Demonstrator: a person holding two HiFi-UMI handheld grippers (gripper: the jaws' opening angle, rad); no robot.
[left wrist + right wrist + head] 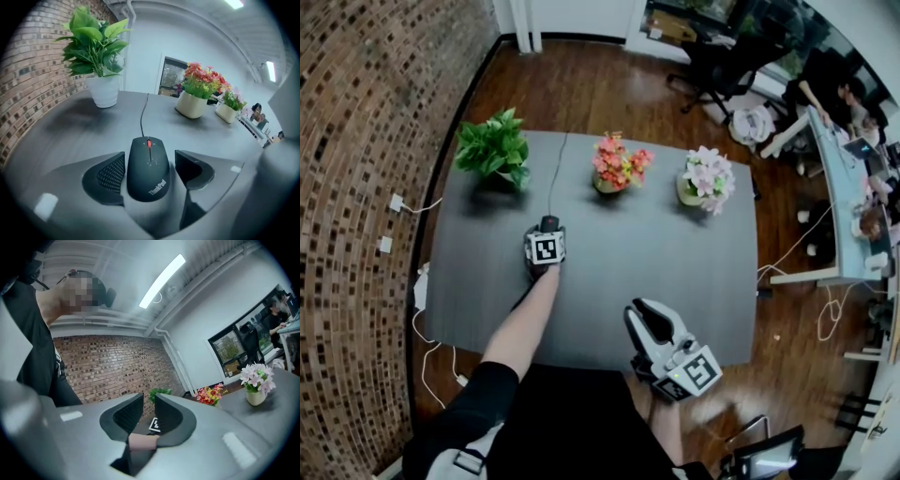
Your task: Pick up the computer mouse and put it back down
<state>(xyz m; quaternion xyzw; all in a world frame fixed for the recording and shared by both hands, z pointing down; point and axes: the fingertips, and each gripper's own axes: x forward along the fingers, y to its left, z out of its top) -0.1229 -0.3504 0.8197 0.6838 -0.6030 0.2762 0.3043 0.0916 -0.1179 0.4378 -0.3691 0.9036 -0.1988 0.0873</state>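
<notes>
Dark grey table [628, 281] fills the middle of the head view, with three pots lined up along its top edge: a leafy green plant [494, 145] on the left, pink-and-orange flowers [619, 161] in the middle and pale pink flowers [708, 176] on the right. Brick wall [356, 141] runs down the left side with a couple of wall sockets [397, 202]. There's wood floor [600, 80] up top, and in the upper right a black office chair [717, 61] and people [842, 94] at a long pale desk [836, 202].
</notes>
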